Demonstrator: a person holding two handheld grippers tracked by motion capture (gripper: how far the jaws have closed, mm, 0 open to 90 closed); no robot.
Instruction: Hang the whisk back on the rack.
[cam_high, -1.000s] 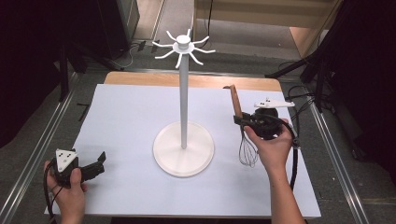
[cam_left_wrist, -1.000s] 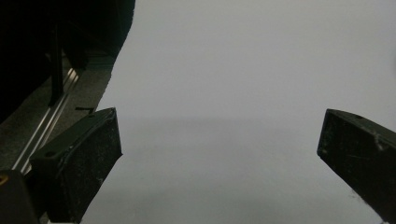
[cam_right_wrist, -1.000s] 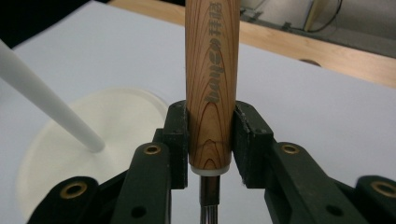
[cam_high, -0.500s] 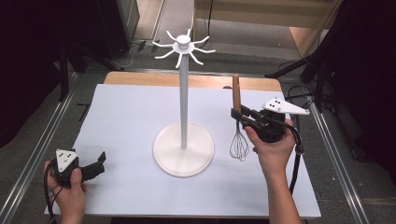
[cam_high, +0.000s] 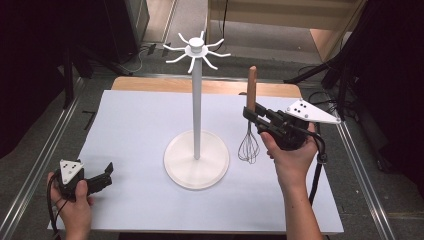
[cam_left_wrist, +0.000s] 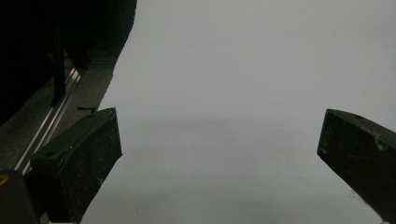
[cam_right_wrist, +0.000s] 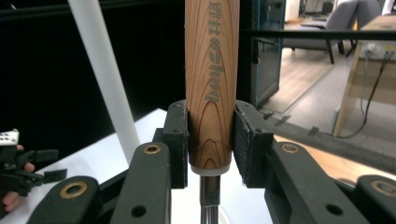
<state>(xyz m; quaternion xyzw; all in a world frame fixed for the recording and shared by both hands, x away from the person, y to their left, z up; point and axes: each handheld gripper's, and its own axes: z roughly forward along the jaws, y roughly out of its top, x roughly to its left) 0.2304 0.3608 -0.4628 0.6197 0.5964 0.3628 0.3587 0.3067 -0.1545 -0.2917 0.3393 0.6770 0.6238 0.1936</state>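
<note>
- High view: right gripper (cam_high: 251, 116) clamps the whisk (cam_high: 249, 131) by its wooden handle, upright and clear of the table (cam_high: 135, 120), wire end down, just right of the white stand (cam_high: 196, 155). None of the stand's top hooks (cam_high: 195, 49) carries anything; hanging is judged not yet done. Left gripper (cam_high: 102, 172) sits idle, well left of the stand.
- Left gripper view: jaws apart, nothing between them, bare table beyond.
- Right gripper view: pads (cam_right_wrist: 177, 140) squeeze the handle's lower end; stand's pole to its left.
</note>
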